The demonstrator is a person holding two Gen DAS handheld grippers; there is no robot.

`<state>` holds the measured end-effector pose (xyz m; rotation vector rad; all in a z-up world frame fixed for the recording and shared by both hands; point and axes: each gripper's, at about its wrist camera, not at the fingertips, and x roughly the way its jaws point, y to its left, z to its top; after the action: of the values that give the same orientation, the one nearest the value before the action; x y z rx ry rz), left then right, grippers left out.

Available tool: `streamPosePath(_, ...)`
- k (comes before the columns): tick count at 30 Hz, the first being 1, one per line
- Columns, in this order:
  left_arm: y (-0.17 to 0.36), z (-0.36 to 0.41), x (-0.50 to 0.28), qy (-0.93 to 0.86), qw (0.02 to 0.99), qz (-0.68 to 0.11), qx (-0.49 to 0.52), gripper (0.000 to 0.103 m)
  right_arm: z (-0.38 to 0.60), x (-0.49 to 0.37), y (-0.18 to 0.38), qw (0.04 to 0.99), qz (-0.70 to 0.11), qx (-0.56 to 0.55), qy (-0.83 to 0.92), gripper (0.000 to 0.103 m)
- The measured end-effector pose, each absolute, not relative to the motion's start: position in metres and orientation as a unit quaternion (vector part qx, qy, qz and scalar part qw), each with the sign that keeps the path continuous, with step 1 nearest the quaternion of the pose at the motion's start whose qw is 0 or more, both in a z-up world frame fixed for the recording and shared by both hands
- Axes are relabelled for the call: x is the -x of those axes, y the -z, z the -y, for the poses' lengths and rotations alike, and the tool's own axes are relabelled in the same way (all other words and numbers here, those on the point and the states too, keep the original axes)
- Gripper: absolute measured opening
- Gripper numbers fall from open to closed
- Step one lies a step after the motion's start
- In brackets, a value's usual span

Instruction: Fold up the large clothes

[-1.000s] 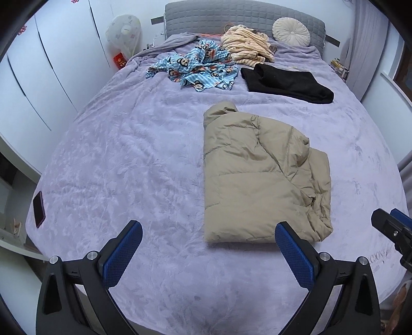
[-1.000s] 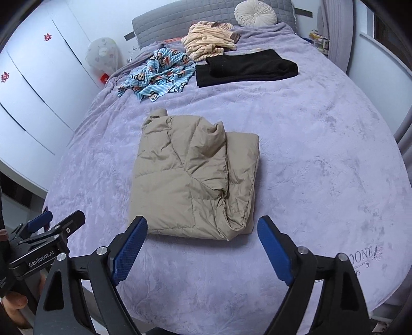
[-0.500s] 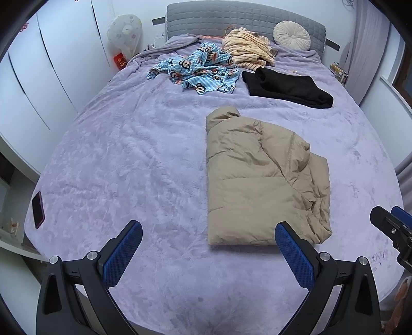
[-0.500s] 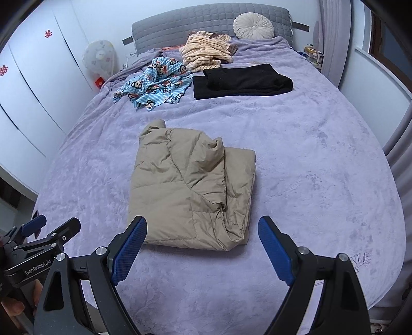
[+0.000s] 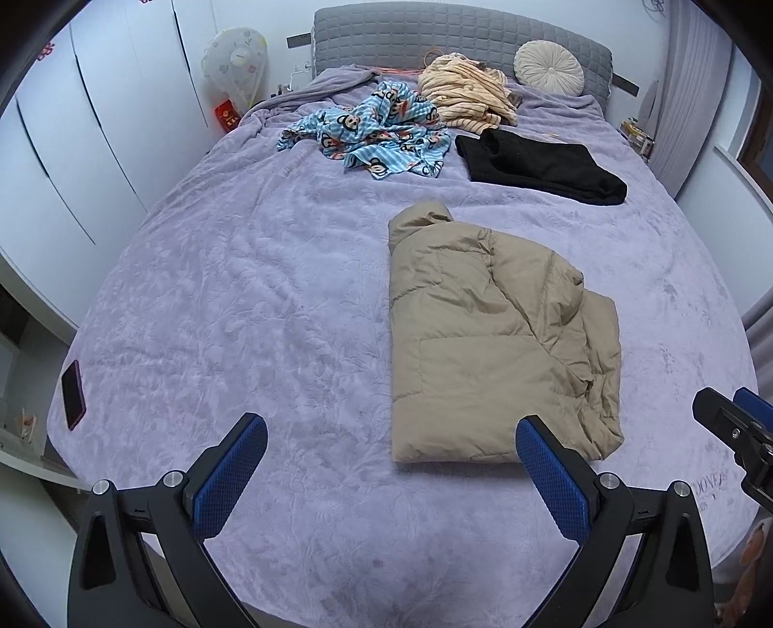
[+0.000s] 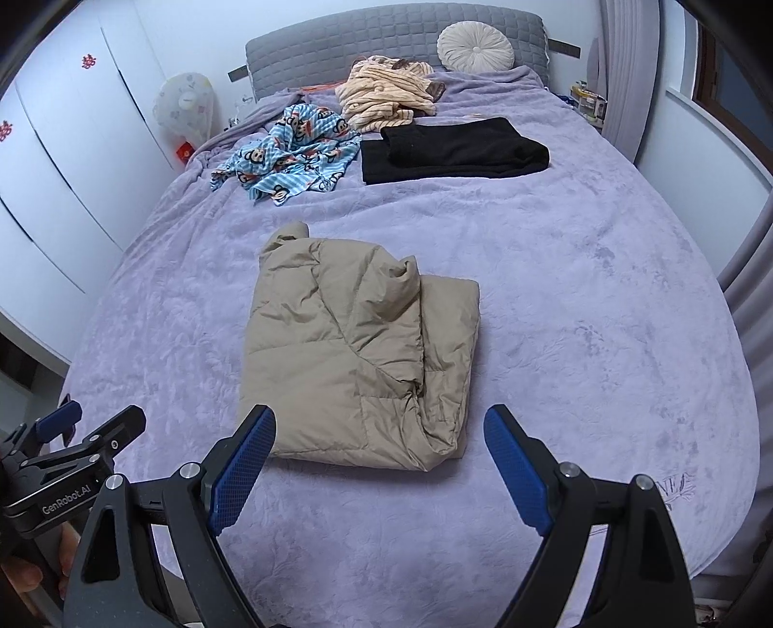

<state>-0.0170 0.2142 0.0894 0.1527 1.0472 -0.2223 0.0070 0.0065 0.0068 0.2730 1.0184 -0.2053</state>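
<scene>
- The khaki puffer jacket point(image 6: 357, 367) lies folded into a thick rectangle on the lilac bedspread point(image 6: 579, 314), near the foot edge of the bed. In the right wrist view it is at about 12 o'clock from the right claw point(image 6: 379, 476); in the left wrist view it is at about 1 o'clock from the left claw point(image 5: 386, 476).
- Both claws are released, with the blue pads wide apart and nothing between them. They hover above the bedspread and do not touch the jacket.
- My judgement: the fold of this jacket looks finished or almost finished, and the step in hand is the pause between two garments.
- The next move probably calls for one of two things: to press down the loose flap at the right edge of the jacket, or to reach far toward 12 o'clock for the blue monkey-print garment point(image 5: 372, 140) or the cream striped garment point(image 5: 464, 96), which are crumpled near the grey headboard point(image 5: 459, 34).
- The black garment point(image 5: 541, 166) at 1 o'clock already lies flat and folded.
- Materials: the jacket is quilted, puffy and smooth, so it may spring open. The bedspread is plush with a pressed leaf pattern. The round cushion point(image 5: 548, 67) is pleated.
- A dark phone point(image 5: 72, 393) lies at 9 o'clock on the bed edge.
</scene>
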Motion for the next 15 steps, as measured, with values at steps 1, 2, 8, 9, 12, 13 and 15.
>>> streamPosePath(1, -0.0899, -0.2141, 0.0171, 0.105, 0.857, -0.498, -0.072, 0.103, -0.0062, -0.0071, -0.0068, 0.859, -0.485, -0.13, 0.098, 0.09)
streamPosePath(2, -0.09, -0.2141, 0.0167, 0.105, 0.858, -0.498, -0.072, 0.103, -0.0062, -0.0071, -0.0066, 0.859, -0.485, -0.13, 0.097, 0.09)
streamPosePath(8, -0.0897, -0.2142, 0.0168, 0.106, 0.857, -0.499, -0.073, 0.103, -0.0054, -0.0068, -0.0062, 0.859, -0.486, -0.13, 0.096, 0.09)
streamPosePath(9, -0.0899, -0.2142, 0.0167, 0.106, 0.857, -0.499, -0.073, 0.103, -0.0058, -0.0067, -0.0064, 0.859, -0.486, -0.13, 0.097, 0.09)
streamPosePath(12, -0.0908, -0.2141, 0.017, 0.105, 0.857, -0.499, -0.072, 0.103, -0.0058, -0.0068, -0.0067, 0.858, -0.487, -0.131, 0.097, 0.09)
streamPosePath(13, -0.0906, -0.2138, 0.0173, 0.105, 0.857, -0.499, -0.072, 0.103, -0.0057, -0.0068, -0.0067, 0.858, -0.487, -0.13, 0.096, 0.09)
streamPosePath(15, -0.0905, -0.2138, 0.0171, 0.105, 0.857, -0.499, -0.072, 0.103, -0.0057, -0.0067, -0.0064, 0.858, -0.487, -0.13, 0.096, 0.09)
